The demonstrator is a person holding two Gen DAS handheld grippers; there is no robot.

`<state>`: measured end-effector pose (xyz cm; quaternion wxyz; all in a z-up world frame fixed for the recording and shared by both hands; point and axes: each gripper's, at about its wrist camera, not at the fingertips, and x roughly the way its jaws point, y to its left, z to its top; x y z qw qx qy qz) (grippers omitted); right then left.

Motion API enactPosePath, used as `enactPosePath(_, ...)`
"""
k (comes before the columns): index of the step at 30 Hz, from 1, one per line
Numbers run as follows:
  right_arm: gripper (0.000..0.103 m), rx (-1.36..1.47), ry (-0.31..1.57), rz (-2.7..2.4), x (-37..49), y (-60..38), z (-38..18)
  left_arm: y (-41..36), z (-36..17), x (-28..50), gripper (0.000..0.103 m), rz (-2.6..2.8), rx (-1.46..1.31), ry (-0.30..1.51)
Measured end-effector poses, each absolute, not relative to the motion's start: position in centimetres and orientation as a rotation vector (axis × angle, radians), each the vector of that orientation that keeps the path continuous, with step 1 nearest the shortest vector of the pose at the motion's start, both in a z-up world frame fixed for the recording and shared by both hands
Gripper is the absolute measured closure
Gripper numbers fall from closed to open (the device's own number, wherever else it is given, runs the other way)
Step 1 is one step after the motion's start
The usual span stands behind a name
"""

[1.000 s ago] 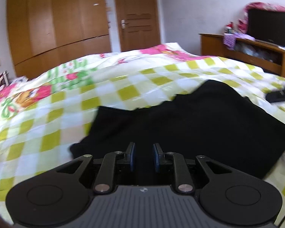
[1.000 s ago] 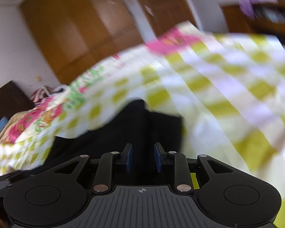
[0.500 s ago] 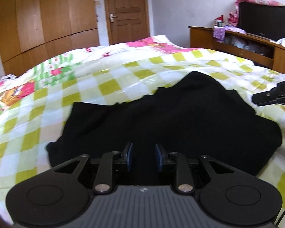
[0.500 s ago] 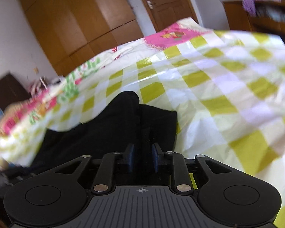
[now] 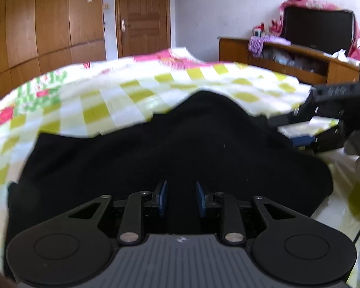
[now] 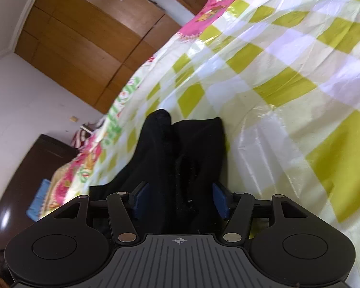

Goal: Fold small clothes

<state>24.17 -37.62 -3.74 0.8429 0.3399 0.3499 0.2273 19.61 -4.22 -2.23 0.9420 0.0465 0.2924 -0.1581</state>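
Bed (image 5: pixel 122 96): checked sheet is lying under the black garment (image 5: pixel 170 151).
Left gripper (image 5: pixel 181 198): hovering over the cloth, fingers apart, holding nothing.
Right gripper (image 6: pixel 180 199): fingers apart around a raised fold.
Advice: closing deep on both layers is helping.

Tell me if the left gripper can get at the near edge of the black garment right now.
Probably yes: the left gripper is open just over the black garment, and nothing lies between them.
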Motion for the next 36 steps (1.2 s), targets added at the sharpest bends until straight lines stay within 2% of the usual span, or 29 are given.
enactPosePath(2, 0.042, 0.722, 0.734, 0.511, 24.3, -37.7, -3.6, -4.3, -2.1, 19.8, 0.063, -0.314, 0.067, 0.6)
enactPosePath(8, 0.045, 0.686, 0.72, 0.477, 24.1, -39.1, -3.6, -4.6, -1.6, 19.6, 0.063, -0.331, 0.087, 0.592)
enactPosePath(15, 0.042, 0.701, 0.799, 0.601, 25.8, -37.8, -4.5, -5.0, -1.8, 20.0, 0.063, -0.333, 0.084, 0.594)
enactPosePath(20, 0.042, 0.814, 0.761, 0.686, 25.5, -39.2, -4.0, -4.9, -1.6, 20.1, 0.062, -0.336, 0.083, 0.602)
enactPosePath(24, 0.043, 0.655, 0.804, 0.631, 26.3, -36.9, -4.8, -5.3, -1.7, 20.4, 0.062, -0.334, 0.096, 0.611)
enactPosePath(25, 0.045, 0.662, 0.81, 0.638, 26.6, -36.2, -4.9, -5.5, -1.8, 20.4, 0.062, -0.334, 0.107, 0.615)
enactPosePath(26, 0.059, 0.678, 0.821, 0.628, 26.9, -35.8, -4.8, -5.8, -1.9, 20.4, 0.062, -0.331, 0.123, 0.615)
enactPosePath(27, 0.078, 0.685, 0.851, 0.61, 27.2, -35.4, -4.7, -6.0, -1.9, 20.4, 0.064, -0.33, 0.136, 0.616)
enactPosePath(32, 0.081, 0.79, 0.841, 0.622, 24.7, -37.4, -2.8, -7.8, -1.8, 19.1, 0.067, -0.418, 0.112, 0.625)
enactPosePath(36, 0.081, 0.733, 0.835, 0.544, 22.0, -38.3, 0.3, -8.3, -0.6, 17.8, 0.067, -0.472, 0.123, 0.572)
